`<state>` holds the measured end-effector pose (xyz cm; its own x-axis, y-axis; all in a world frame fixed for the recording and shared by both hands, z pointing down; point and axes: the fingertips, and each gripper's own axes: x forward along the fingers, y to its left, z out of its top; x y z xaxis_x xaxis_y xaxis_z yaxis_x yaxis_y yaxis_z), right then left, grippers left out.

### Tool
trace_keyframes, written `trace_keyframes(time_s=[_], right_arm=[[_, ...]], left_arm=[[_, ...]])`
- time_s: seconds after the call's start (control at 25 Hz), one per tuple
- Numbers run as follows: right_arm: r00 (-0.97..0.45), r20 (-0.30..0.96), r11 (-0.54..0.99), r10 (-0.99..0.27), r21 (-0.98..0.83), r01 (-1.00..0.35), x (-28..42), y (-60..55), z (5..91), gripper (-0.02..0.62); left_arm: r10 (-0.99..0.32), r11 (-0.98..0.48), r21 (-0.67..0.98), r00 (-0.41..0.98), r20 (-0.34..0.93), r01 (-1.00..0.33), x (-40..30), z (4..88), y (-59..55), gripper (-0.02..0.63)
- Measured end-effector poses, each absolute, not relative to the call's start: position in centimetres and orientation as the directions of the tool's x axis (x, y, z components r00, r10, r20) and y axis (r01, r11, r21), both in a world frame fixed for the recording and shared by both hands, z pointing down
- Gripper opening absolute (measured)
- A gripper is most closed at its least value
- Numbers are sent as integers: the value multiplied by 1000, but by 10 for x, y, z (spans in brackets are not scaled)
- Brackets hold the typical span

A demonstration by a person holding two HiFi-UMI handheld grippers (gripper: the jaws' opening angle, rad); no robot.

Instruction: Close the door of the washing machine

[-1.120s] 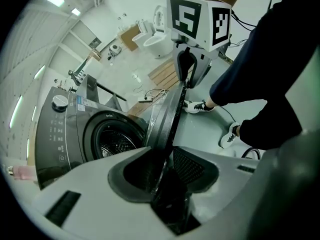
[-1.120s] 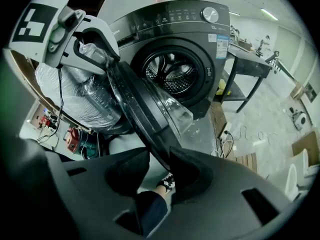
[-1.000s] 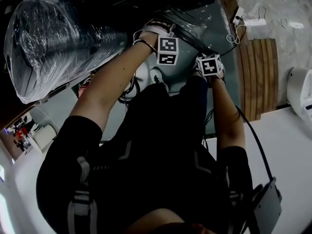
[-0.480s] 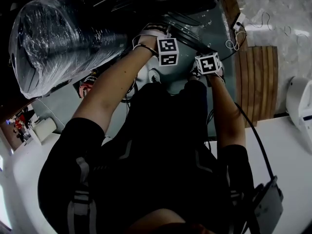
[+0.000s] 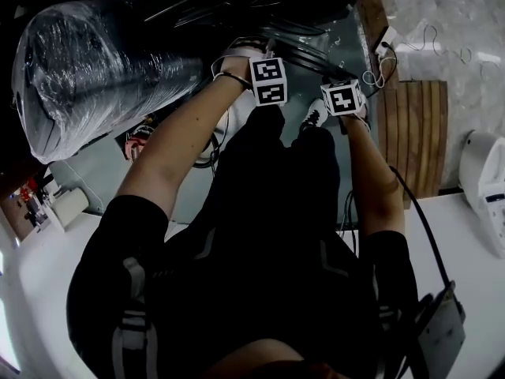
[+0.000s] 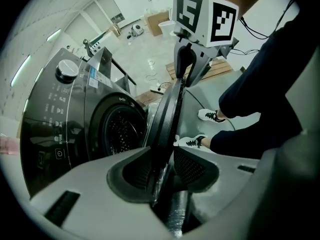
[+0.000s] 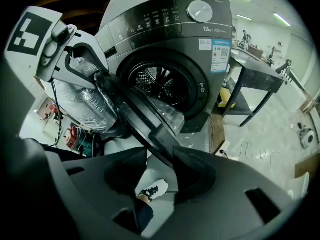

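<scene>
Black short-sleeved top (image 5: 260, 243), dark trousers (image 6: 265, 104), white sneakers (image 6: 212, 115), black-and-white marker cubes (image 5: 269, 81)

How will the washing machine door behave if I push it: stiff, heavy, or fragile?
The door looks stiff: a thick dark rim around a bulging clear window, so it should probably swing as one piece. It likely feels heavy for its size. Standing open before the drum opening, it would probably pivot shut rather than slide.
</scene>
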<state>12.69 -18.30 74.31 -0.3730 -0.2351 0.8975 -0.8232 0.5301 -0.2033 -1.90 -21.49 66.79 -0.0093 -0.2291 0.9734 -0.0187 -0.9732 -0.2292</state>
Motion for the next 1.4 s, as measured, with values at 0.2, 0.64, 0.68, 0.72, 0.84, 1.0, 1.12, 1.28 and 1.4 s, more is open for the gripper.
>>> trace_keyframes(time_s=[0.2, 0.64, 0.68, 0.72, 0.84, 1.0, 1.12, 1.28, 1.4], right_arm=[[-340, 907, 552, -251, -154, -819, 131, -213, 743, 181], [-298, 899, 635, -320, -30, -772, 136, -273, 734, 202], [-297, 897, 630, -326, -28, -776, 136, -277, 734, 207], [-297, 895, 622, -333, -28, -782, 136, -281, 732, 210], [-298, 883, 579, -362, -37, -814, 138, -289, 728, 210], [-285, 866, 455, -412, -75, -887, 144, -298, 726, 162], [-303, 853, 380, -424, -136, -915, 140, -302, 730, 51], [-333, 838, 322, -433, -201, -925, 126, -314, 727, 49], [-350, 831, 317, -433, -224, -922, 118, -325, 728, 41]], left_arm=[[-188, -981, -184, 56, 981, -66, -14, 667, -232, 140], [-153, -986, -144, 115, 981, -82, -11, 663, -270, 138], [-153, -986, -143, 114, 982, -90, -11, 663, -272, 138], [-152, -985, -141, 110, 982, -100, -12, 663, -274, 138], [-146, -984, -134, 94, 985, -120, -13, 664, -280, 138], [-168, -975, -152, 90, 982, -160, -14, 663, -291, 137], [-180, -967, -160, 85, 980, -198, -15, 662, -299, 137], [-193, -965, -178, 64, 979, -190, -16, 661, -307, 134], [-200, -959, -182, 65, 978, -215, -17, 661, -312, 135]])
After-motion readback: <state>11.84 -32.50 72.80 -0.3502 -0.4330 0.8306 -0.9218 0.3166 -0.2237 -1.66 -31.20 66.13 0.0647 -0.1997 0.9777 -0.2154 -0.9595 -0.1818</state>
